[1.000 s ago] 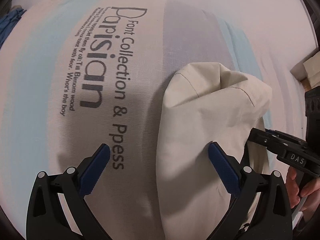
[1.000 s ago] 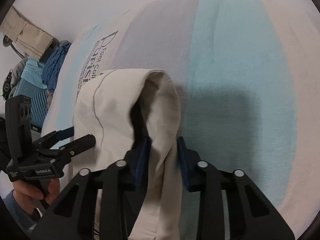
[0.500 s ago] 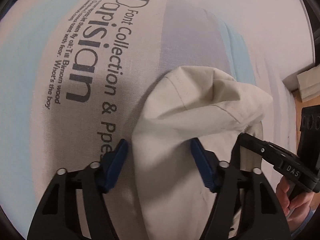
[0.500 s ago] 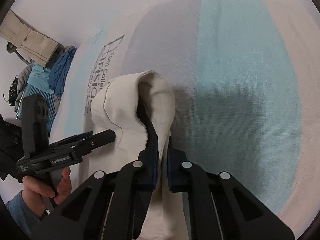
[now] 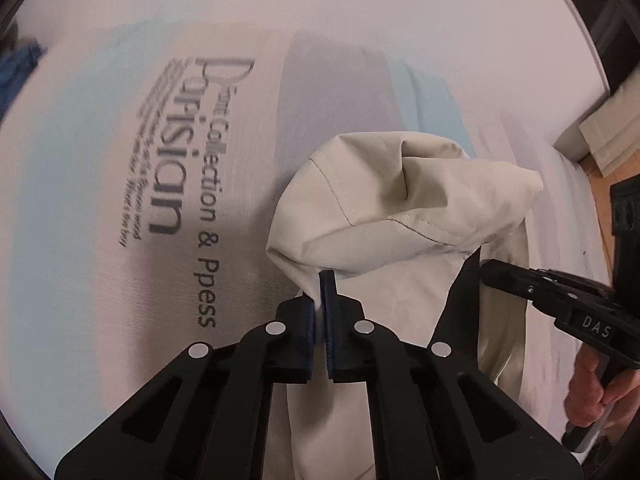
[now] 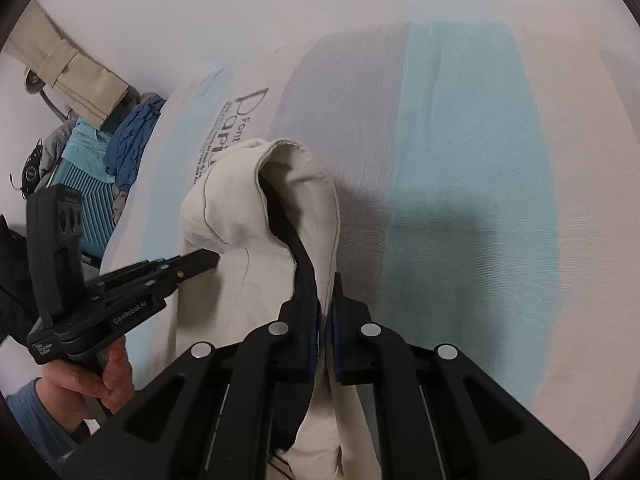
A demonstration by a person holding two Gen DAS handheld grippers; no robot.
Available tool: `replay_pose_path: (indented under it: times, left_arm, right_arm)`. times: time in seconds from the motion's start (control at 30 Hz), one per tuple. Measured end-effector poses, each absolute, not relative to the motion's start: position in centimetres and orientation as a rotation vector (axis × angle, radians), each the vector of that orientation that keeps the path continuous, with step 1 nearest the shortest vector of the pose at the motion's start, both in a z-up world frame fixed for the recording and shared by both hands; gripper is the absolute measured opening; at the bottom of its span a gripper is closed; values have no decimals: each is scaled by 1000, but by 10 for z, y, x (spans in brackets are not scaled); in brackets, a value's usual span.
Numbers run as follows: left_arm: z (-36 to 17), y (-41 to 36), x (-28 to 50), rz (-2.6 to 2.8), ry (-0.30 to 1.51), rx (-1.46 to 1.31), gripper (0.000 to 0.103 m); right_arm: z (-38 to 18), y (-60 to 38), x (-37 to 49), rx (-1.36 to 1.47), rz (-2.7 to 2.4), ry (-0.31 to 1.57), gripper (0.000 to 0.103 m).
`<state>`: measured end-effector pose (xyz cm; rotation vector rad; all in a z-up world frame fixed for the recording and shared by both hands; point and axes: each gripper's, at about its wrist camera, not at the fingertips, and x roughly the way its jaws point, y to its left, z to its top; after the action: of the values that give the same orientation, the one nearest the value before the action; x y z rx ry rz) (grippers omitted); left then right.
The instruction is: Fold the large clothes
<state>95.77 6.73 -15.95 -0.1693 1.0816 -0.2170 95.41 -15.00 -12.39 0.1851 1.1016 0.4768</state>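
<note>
Pastel cotton, striped blue, grey and cream and printed with dark lettering, covers the bed (image 5: 120, 200) that fills both views. On it the beige garment (image 5: 400, 208) is bunched into a raised hump between the two tools, its dark lining showing at the fold. The left gripper (image 5: 322, 300) has its jaws pinched tight on one edge of the cloth, and the right gripper (image 6: 326, 300) is clamped on the opposite edge.
</note>
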Motion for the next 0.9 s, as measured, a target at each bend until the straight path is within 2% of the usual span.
replay_pose_path:
  times: [0.4,0.7,0.9]
  left_arm:
    - [-86,65,881,-199,901,-81,2]
    - [-56,64,793,-171,809,-26,2]
    - [-59,65,728,-142,761,31,3]
  right_arm:
    - [-58,-142,855,-115,424,901,4]
    - [-35,-144,778,-195,367,827,4]
    - [-34,-136,719,-259,342,792,4]
